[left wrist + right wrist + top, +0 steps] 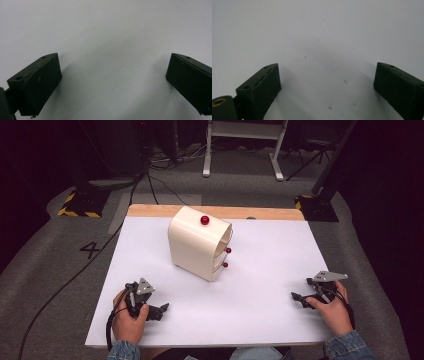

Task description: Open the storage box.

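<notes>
Currently a cream cabinet point(199, 244) with 3 red knobs point(204, 220) stands at mid-rear of the white table point(260, 270), while the left gripper point(159, 312) and right gripper point(299, 298) rest near its front corners, well apart from it, jaws spread, empty.

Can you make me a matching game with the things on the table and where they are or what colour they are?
Things:
1. little drawer box
2. ball on top of the box
3. left tongs
4. right tongs

Clues:
A. red
B. open, near the front right of the white table
C. cream, standing in the middle toward the back
D. open, near the front left of the table

Pairs: 1-C, 2-A, 3-D, 4-B
</notes>
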Demonstrator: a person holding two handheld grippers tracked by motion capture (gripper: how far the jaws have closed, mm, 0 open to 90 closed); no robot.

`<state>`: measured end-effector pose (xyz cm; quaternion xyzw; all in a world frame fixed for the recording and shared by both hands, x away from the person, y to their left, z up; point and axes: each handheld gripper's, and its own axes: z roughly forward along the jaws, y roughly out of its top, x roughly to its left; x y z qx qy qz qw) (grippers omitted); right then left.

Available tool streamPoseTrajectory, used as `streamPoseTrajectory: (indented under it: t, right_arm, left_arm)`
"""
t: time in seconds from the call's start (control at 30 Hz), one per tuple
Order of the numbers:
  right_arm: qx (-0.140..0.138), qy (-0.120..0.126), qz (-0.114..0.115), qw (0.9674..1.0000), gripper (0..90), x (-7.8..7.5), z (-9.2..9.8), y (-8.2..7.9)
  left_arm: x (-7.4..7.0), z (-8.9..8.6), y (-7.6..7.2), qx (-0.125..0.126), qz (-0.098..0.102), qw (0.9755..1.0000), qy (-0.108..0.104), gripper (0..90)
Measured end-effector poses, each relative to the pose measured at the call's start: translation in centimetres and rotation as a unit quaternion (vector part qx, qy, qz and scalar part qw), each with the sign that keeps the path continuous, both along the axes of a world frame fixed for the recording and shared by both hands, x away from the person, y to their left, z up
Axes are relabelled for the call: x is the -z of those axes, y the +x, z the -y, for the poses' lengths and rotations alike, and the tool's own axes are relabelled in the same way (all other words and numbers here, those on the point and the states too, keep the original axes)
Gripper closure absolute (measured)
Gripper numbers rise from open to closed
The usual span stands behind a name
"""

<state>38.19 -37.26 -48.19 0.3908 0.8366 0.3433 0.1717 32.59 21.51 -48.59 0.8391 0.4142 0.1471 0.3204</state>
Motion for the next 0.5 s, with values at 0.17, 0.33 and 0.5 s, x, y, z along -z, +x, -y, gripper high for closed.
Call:
streamPoseTrajectory:
  t: [0.17,0.33,0.5]
  right_arm:
    - [0.006,-0.004,-0.010,0.9999,10.7,-0.3,-0.2,0.0]
    - [0.002,0.009,0.000,1.0000,20.2,-1.3,-0.8,-0.1]
    - [-0.022,0.042,-0.005,0.9989,27.4,-2.8,-1.4,-0.4]
  left_arm:
    - [0.0,0.0,0.0,0.000,0.000,1.0000,0.000,0.1]
    - [0.0,0.0,0.0,0.000,0.000,1.0000,0.000,0.1]
    - [0.0,0.0,0.0,-0.001,0.001,1.0000,0.000,0.1]
